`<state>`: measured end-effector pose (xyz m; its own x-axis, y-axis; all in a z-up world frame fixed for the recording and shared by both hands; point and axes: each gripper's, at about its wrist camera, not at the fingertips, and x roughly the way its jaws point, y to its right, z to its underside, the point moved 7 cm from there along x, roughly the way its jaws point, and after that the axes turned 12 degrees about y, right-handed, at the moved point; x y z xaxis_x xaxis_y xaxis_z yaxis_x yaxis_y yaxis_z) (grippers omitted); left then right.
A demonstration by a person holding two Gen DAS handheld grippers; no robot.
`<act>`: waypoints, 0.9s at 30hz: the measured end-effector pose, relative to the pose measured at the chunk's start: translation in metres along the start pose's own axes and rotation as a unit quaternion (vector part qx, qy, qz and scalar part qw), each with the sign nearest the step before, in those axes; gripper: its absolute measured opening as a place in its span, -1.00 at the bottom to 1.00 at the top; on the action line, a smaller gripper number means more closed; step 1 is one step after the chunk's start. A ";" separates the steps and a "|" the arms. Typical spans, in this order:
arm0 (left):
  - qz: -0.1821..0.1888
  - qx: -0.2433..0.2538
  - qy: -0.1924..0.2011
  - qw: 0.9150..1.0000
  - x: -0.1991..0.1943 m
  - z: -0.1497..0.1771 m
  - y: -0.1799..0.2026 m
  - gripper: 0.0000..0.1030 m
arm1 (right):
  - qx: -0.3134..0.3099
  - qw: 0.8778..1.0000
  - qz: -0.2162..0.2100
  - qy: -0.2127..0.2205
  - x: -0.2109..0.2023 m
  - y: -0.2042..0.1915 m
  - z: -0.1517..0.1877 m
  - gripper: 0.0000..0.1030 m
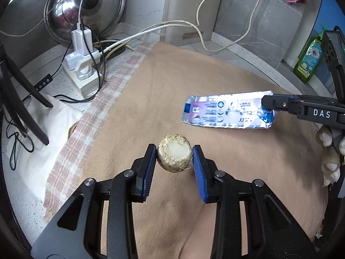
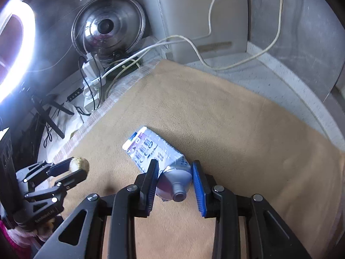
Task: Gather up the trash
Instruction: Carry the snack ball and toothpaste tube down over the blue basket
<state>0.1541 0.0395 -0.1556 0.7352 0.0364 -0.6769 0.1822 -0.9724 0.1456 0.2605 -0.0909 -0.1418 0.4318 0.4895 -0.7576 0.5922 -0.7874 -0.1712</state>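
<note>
**Tan cloth, two pieces of trash gripped**

Tan cloth [image 1: 172,99] covers the bench [image 1: 248,51], with a checked border along its left edge. The left hand-held gripper [image 1: 174,157] is partly closed, its blue pads pressed on either side of a small fibrous stub [image 1: 174,156] with a pale cut face. In the right wrist view the stub [image 2: 79,164] sits at the tip of that hand-held gripper [image 2: 75,168], at the far left.

The right hand-held gripper [image 2: 175,177] is likewise narrowed, clamped on the shoulder end of a squeezed tube [image 2: 159,157]; the uncapped nozzle points back toward the camera, and the flattened printed body runs away over the cloth. From the left wrist view the tube [image 1: 224,112] lies to the right of the stub, well apart from it, its right end caught in the right hand-held gripper [image 1: 266,102]. No earlier frame shows whether either item is clear of the cloth; I cannot tell.

A pot lid [image 1: 86,6] leans on the back wall, above a power strip [image 1: 82,71] and white cables [image 1: 194,23]. A green bottle [image 1: 308,60] stands at the far right.
</note>
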 end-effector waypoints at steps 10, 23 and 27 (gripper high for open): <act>0.022 0.004 0.014 1.000 -0.033 0.011 -0.012 -0.34 | -0.062 0.997 0.044 0.005 -0.036 -0.024 -0.001 -0.39; 0.042 0.008 0.021 0.999 -0.077 0.031 -0.039 -0.34 | -0.103 0.992 0.060 0.026 -0.088 -0.075 0.005 -0.40; 0.047 0.010 0.018 0.999 -0.093 0.043 -0.046 -0.34 | -0.115 0.992 0.054 0.028 -0.104 -0.095 0.016 -0.40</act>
<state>0.0497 0.0707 -0.1303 0.7711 -0.0470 -0.6350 0.0995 -0.9761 0.1930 0.1489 -0.0731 -0.0572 0.5344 0.4332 -0.7258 0.6772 -0.7333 0.0610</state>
